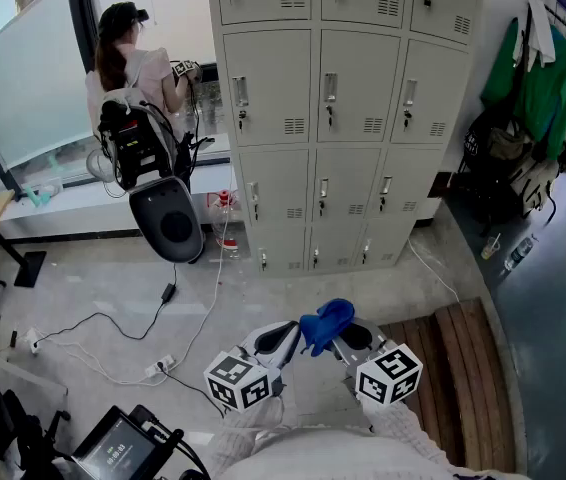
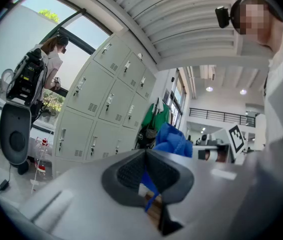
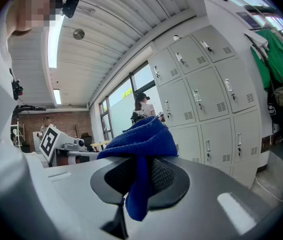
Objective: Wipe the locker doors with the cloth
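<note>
While the right gripper (image 3: 140,170) pinches it, the cloth (image 3: 141,139) hangs tail downward.

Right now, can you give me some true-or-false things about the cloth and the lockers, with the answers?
1. The cloth is blue. True.
2. Nothing is holding the cloth. False: the right gripper has its fingers shut on it.
3. Every door on the lockers is shut. True.
4. The cloth is touching the lockers. False: it is held away from them, above the floor.
5. Green clothes hang to the right of the lockers. True.
</note>
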